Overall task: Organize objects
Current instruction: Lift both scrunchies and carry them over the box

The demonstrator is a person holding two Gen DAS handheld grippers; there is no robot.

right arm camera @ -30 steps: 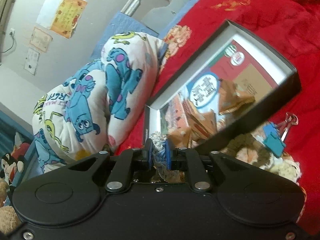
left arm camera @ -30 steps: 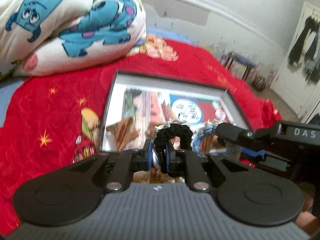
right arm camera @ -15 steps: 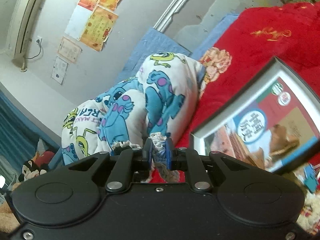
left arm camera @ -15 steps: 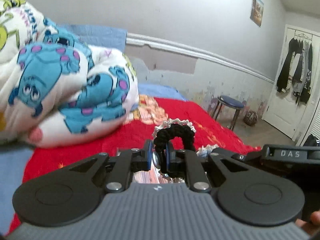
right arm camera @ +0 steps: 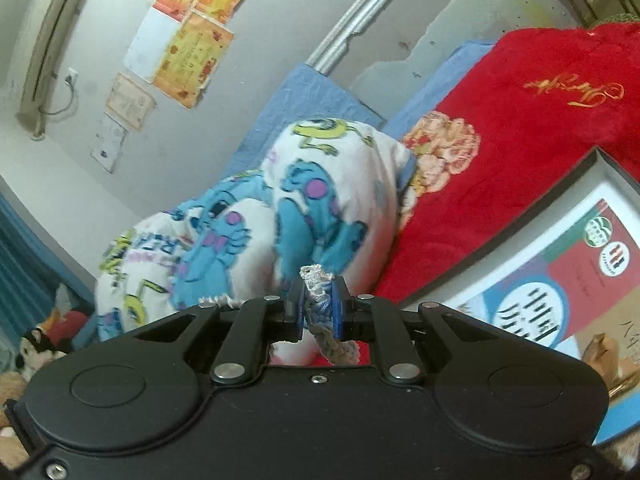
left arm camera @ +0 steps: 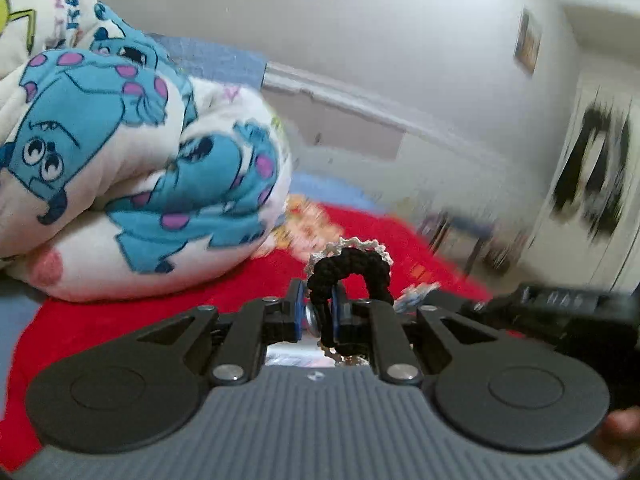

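Gripping 2 scrunchies above the red blanket (left arm camera: 120, 320) | your left gripper (left arm camera: 319, 312) clenches the black scrunchie (left arm camera: 352, 270) | your right gripper (right arm camera: 318, 306) clamps the blue-white scrunchie (right arm camera: 320, 300) | open box (right arm camera: 560, 240) on the blanket.

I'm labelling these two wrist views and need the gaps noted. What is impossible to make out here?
- Left view: clothes on the door are smeared by motion blur.
- Left view: the right gripper is blurred, its body cut off by the edge.
- Left view: the black scrunchie has its lower half hidden by the left gripper.
- Right view: the box runs off the edge.
- Right view: the lace scrunchie is mostly hidden in the right gripper.
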